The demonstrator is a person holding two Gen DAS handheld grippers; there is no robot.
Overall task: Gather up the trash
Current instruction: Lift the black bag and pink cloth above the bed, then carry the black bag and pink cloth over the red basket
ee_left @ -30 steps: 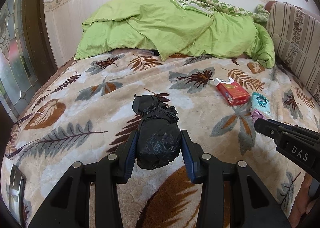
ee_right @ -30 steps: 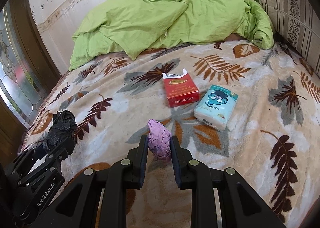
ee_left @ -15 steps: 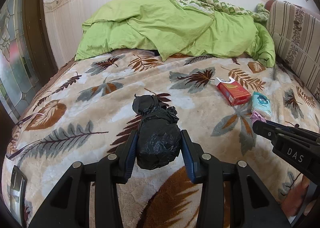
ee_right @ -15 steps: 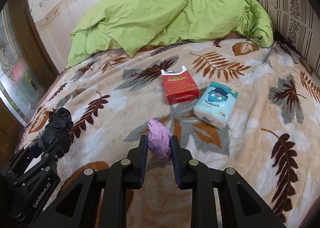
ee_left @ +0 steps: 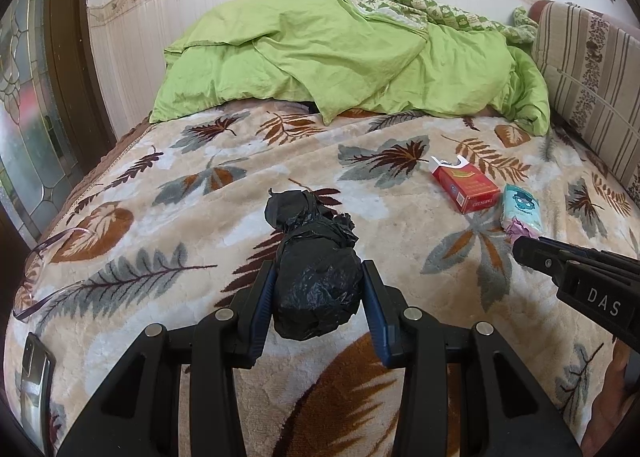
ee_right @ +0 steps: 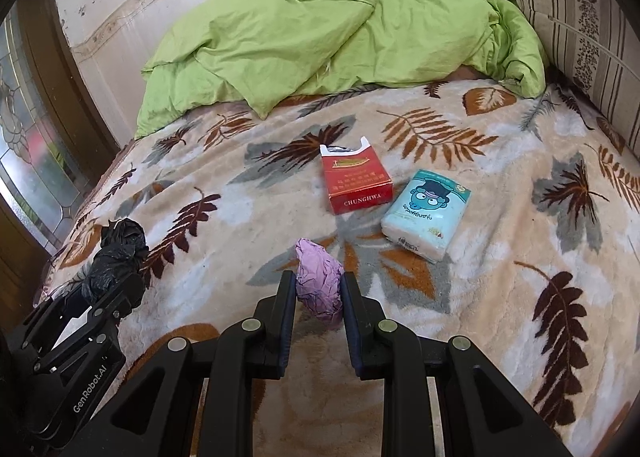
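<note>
"CHUNGHWA" on red cigarette pack, "GenRobot.AI" on left hand-held gripper, "DAS" on right hand-held gripper

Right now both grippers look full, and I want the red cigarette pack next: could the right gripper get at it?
Probably not yet. The right gripper is shut on a crumpled purple paper wad. The red cigarette pack lies just ahead on the leaf-patterned blanket, nothing between, so the path is free once the wad is dropped.

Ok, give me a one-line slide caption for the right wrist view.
Right hand-held gripper shut on a crumpled purple wad above the leaf-print blanket, red cigarette pack and tissue pack beyond.
</note>
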